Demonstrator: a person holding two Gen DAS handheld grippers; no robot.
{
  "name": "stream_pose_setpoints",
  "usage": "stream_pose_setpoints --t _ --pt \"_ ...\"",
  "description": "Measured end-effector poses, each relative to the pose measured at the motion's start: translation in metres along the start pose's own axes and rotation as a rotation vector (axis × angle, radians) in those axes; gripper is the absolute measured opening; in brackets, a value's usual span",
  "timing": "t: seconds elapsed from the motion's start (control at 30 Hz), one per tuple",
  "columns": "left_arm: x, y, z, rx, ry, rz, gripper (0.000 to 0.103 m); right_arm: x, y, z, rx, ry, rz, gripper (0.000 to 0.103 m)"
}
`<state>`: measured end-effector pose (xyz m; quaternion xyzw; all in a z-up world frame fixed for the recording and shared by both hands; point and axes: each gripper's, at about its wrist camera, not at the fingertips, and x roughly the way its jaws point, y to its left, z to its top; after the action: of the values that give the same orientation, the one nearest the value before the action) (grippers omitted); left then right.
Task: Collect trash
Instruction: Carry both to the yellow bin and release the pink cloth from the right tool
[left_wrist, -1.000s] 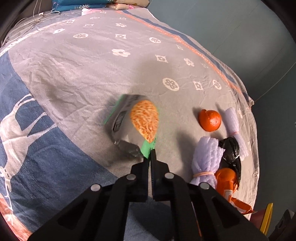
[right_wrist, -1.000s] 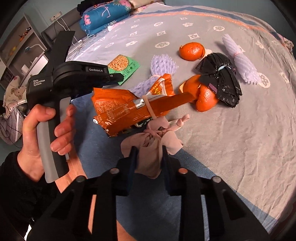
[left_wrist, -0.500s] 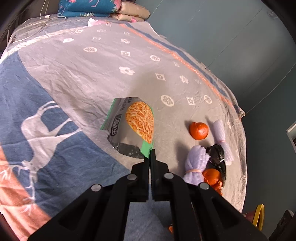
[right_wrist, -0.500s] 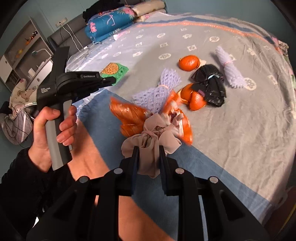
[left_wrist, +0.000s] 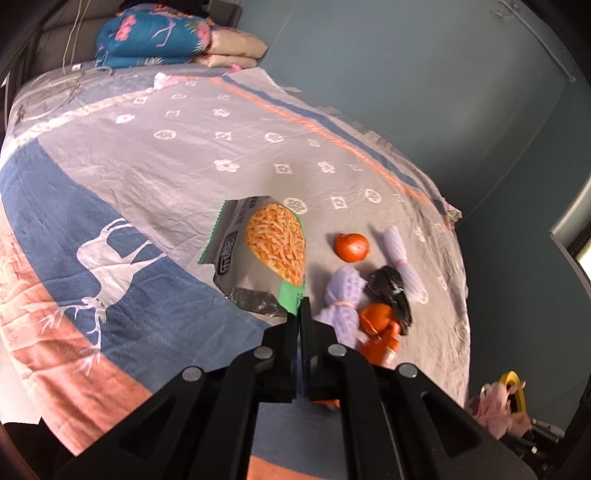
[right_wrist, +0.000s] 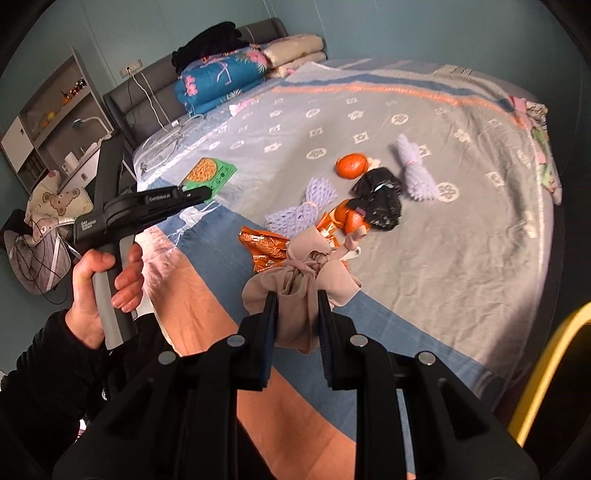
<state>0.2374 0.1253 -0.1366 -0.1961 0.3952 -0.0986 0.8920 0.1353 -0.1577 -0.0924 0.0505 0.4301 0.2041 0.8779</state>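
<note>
**Two grippers, each holding a piece of trash above the bed**

Both tools are loaded. The left gripper (left_wrist: 300, 314) has its jaws pressed together on the green corner of a snack packet (left_wrist: 262, 247), which hangs off the bedspread (left_wrist: 147, 147) with its printed noodle picture facing the camera. The right gripper (right_wrist: 295, 317) pinches a knotted beige stocking bundle (right_wrist: 299, 291) between its jaws, held over the blue band of the cover.

On the bed lie the other bits — a crumpled orange wrapper (right_wrist: 264, 247) just beyond the bundle, two purple foam nets (right_wrist: 301, 212), a black plastic bag (right_wrist: 378, 199) and an orange fruit (right_wrist: 351, 165) near it. A second orange piece touches the black bag. Folded quilts (right_wrist: 221, 85) sit at the headboard, and a yellow rim (right_wrist: 546, 369) shows at the right edge of the right wrist view.
</note>
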Motion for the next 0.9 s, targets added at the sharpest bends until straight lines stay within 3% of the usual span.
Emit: stream_pose_setpoints --t 0.2,0.4,0.9 --pt "-0.021 -0.032 -0.01 0.065 -0.01 -0.013 0.001 -0.041 -0.013 -0.006 0.018 -0.057 -0.011 0.021" --pt "-0.035 -0.08 -0.021 0.133 -0.009 -0.073 0.001 -0.077 -0.034 -0.013 0.047 -0.104 -0.034 0.021" --pt "-0.034 -0.221 -0.057 0.31 0.077 -0.262 0.001 -0.169 -0.118 -0.038 0.225 -0.237 -0.241 0.022"
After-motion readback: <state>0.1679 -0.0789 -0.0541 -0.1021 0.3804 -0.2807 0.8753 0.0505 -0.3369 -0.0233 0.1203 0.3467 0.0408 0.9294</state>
